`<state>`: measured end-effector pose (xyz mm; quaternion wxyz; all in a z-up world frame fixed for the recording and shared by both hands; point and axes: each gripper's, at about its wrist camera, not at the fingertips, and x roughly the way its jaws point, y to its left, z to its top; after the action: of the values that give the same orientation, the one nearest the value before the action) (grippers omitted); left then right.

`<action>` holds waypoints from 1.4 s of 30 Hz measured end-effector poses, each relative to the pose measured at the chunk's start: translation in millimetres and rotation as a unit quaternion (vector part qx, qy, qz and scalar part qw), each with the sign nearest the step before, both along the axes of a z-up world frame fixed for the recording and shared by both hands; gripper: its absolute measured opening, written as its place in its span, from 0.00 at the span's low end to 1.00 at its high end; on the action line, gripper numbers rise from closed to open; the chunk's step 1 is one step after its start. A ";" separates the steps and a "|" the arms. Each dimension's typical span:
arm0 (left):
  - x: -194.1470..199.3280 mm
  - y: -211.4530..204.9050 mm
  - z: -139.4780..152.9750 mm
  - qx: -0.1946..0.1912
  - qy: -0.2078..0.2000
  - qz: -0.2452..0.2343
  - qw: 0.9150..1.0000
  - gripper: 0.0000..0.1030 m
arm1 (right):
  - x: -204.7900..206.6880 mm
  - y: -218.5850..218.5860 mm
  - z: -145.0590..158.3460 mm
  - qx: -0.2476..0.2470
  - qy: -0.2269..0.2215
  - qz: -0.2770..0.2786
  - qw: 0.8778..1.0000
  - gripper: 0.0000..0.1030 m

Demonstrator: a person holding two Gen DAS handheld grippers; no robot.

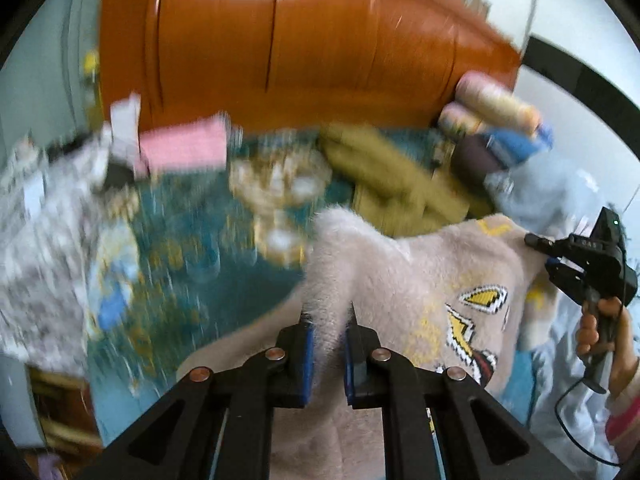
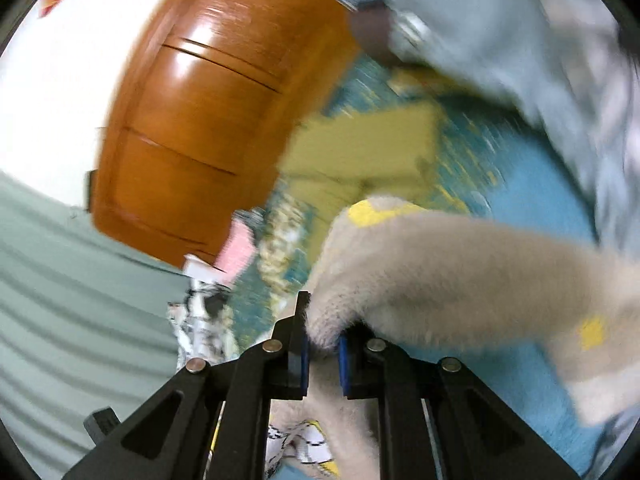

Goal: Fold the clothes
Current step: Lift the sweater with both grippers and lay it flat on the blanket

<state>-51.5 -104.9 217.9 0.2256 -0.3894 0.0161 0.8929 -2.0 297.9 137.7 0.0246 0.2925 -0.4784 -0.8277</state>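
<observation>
Above patterned bedspread [image 1: 224, 256], left tongs [image 1: 328, 320] and right tongs [image 2: 322, 332] each pinching fuzzy sweater [image 1: 404, 280], lifted.

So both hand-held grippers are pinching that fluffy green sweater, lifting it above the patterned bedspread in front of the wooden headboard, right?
Almost. The sweater is fluffy beige with yellow patches, not green, as the left wrist view shows. The rest holds: the left hand-held gripper and the right hand-held gripper both pinch it above the patterned bedspread, in front of the wooden headboard.

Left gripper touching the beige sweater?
Touching. Left wrist view: left gripper has fuzzy beige sweater fabric pinched between its blue-padded fingers.
</observation>
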 end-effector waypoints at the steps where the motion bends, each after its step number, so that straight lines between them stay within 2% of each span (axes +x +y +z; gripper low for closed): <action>1: 2.4 0.3 14.5 0.007 0.020 -0.003 1.000 0.12 | 4.2 1.1 15.8 0.006 0.019 -0.003 1.000 0.11; 4: 14.9 -2.2 53.5 0.031 0.069 -0.013 0.997 0.12 | 22.3 3.6 66.8 0.030 0.079 -0.009 0.996 0.11; 8: 37.0 -7.8 99.4 0.058 0.128 -0.028 0.990 0.12 | 57.5 -2.5 120.5 0.073 0.136 -0.007 0.988 0.11; 14: 80.3 -22.8 139.5 0.087 0.159 -0.073 0.981 0.12 | 134.7 -15.0 171.0 0.113 0.207 -0.002 0.972 0.11; 18: 100.9 -34.2 173.8 0.094 0.177 -0.104 0.974 0.12 | 175.0 -25.7 197.5 0.136 0.226 0.001 0.964 0.11; 20: 105.5 -34.2 189.5 0.075 0.191 -0.113 0.972 0.12 | 180.7 -27.8 208.9 0.148 0.221 0.006 0.964 0.11; 22: 97.6 -29.6 193.3 0.052 0.194 -0.112 0.973 0.12 | 180.7 -28.3 215.2 0.153 0.213 0.011 0.965 0.10; 25: 68.2 -10.0 168.0 0.011 0.172 -0.096 0.980 0.12 | 154.5 -24.6 192.5 0.143 0.172 0.017 0.974 0.10; 27: 39.2 8.5 128.0 -0.025 0.146 -0.083 0.985 0.12 | 134.4 -21.4 165.0 0.145 0.130 0.018 0.981 0.11; 29: 8.7 27.8 81.9 -0.066 0.116 -0.067 0.989 0.12 | 103.4 -19.2 119.0 0.157 0.064 0.021 0.985 0.11; 32: -35.9 52.5 -4.4 -0.126 0.060 -0.036 0.990 0.12 | 66.5 -8.3 28.8 0.110 -0.044 0.020 0.993 0.11; 35: -78.4 64.5 -83.0 -0.142 -0.040 -0.013 0.989 0.12 | 46.9 -6.4 -46.3 0.078 -0.134 0.015 0.988 0.13; 37: -95.2 66.5 -112.9 -0.154 -0.064 0.009 0.986 0.12 | 46.5 -6.9 -70.0 0.068 -0.154 0.006 0.986 0.14; 39: -109.4 65.7 -128.5 -0.155 -0.078 0.023 0.985 0.12 | 48.1 -5.6 -75.4 0.060 -0.151 0.007 0.987 0.15; 40: -116.7 65.7 -133.6 -0.148 -0.087 0.029 0.985 0.12 | 48.8 -4.9 -77.2 0.056 -0.148 0.008 0.987 0.27; 41: -121.7 67.1 -138.0 -0.146 -0.093 0.033 0.984 0.12 | 50.2 -2.7 -77.8 0.055 -0.144 0.005 0.988 0.44; 42: -127.6 70.5 -144.9 -0.149 -0.099 0.037 0.983 0.12 | 53.5 0.9 -78.4 0.044 -0.136 -0.004 0.990 0.48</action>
<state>-179.1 -34.3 73.1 0.1328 -0.5055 0.1123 0.8451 51.6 298.8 59.3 -0.0570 0.4011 -0.4413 -0.8007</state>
